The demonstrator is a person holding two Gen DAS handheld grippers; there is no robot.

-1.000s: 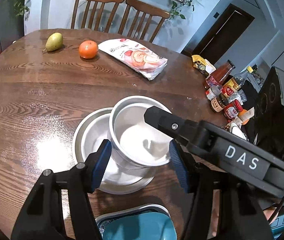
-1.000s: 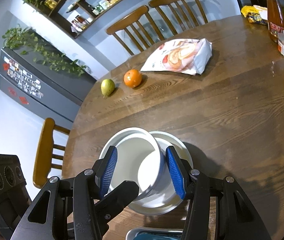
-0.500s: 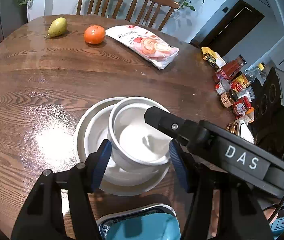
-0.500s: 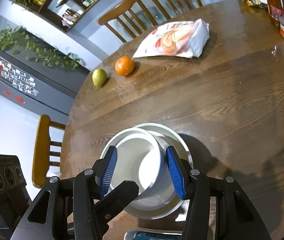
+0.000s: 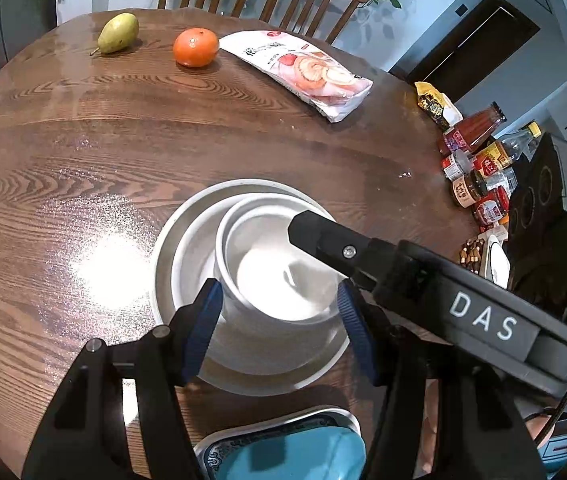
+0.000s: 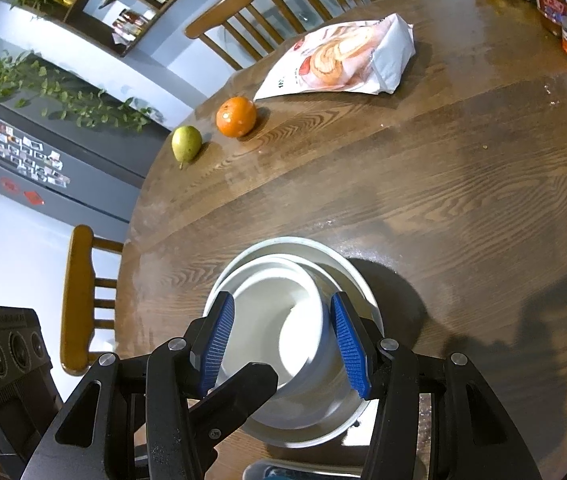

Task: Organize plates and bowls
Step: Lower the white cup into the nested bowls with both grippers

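On the round wooden table (image 5: 243, 140), a small white bowl (image 5: 279, 276) sits nested inside a wider white bowl (image 5: 187, 236), the inner one tilted a little toward the grippers. Both grippers clamp this small bowl at once: the left gripper (image 5: 279, 320) has its blue pads (image 5: 203, 328) pressed against the bowl's outer wall on either side, and the right gripper (image 6: 283, 340) straddles the same bowl with its own blue pads (image 6: 219, 344) against the wall, jaws part-way closed on it. One black finger of each gripper crosses the other's view over the bowl. A blue-patterned plate (image 5: 283, 448) lies at the near table edge. Farther back rest a pear (image 5: 117, 33), an orange (image 5: 196, 47) and a snack bag (image 5: 303, 72); bottles and jars (image 5: 475, 168) crowd the right edge.
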